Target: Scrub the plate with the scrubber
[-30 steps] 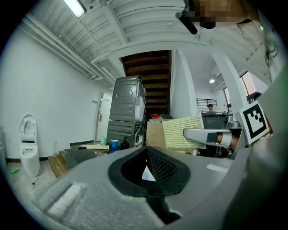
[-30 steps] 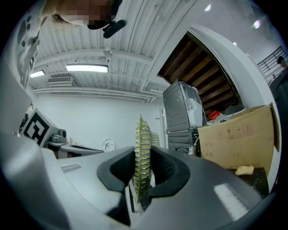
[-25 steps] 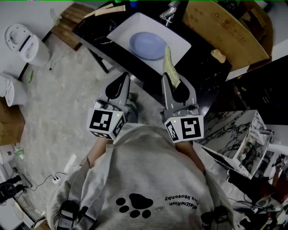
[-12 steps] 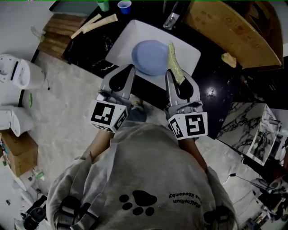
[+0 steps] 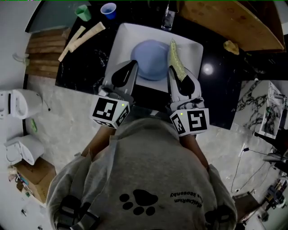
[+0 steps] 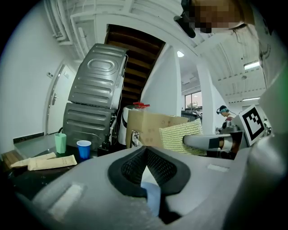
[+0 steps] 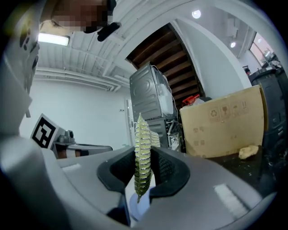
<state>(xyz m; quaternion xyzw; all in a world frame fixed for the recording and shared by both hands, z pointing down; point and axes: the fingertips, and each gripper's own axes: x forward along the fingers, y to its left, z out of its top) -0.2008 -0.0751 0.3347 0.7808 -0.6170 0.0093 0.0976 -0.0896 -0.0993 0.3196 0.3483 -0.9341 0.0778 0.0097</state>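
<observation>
**Item 1.** Small green plastic cup (image 5: 82, 12), small blue plastic cup (image 5: 108, 10) and two long beige paper-wrapped packets (image 5: 81, 36). They sit at the far left of the black marble-patterned desk (image 5: 85, 63), well apart from the work.

**Item 2.** Left gripper (image 5: 131, 65), grey, with a marker cube at the back.
- Its jaws are together with nothing between them.
- It hovers at the near left side of the basin, close to the plate.
- It looks free to steady the plate.

**Item 3.** Round pale-blue plate (image 5: 150, 58).
- It lies flat in the white rectangular sink basin (image 5: 119, 42) set into the desk, below the metal tap (image 5: 168, 19).
- Judged stiff, smooth and probably breakable.
- It is likely to slide or spin on the basin floor once rubbed.
- The best hold appears to be the left rim, pinched lightly or pressed down, which leaves the face open.

**Item 4.** Flat yellow-green mesh scrubber (image 5: 175, 58).
- The right gripper (image 5: 176, 74) is clamped on its near end, edge-on.
- Most of its length stands clear beyond the jaws, over the plate's right edge.
- Whether it touches the plate cannot be told.
- Judged light, soft and floppy, so the free end should fold under pressure.
- The flat face would have to be laid against the plate and worked in short strokes, since the pad may creep out of so shallow a hold.

**Item 5.** Large brown cardboard box (image 5: 234, 22) and a small beige lump (image 5: 231, 46). Both are at the far right of the desk.
</observation>
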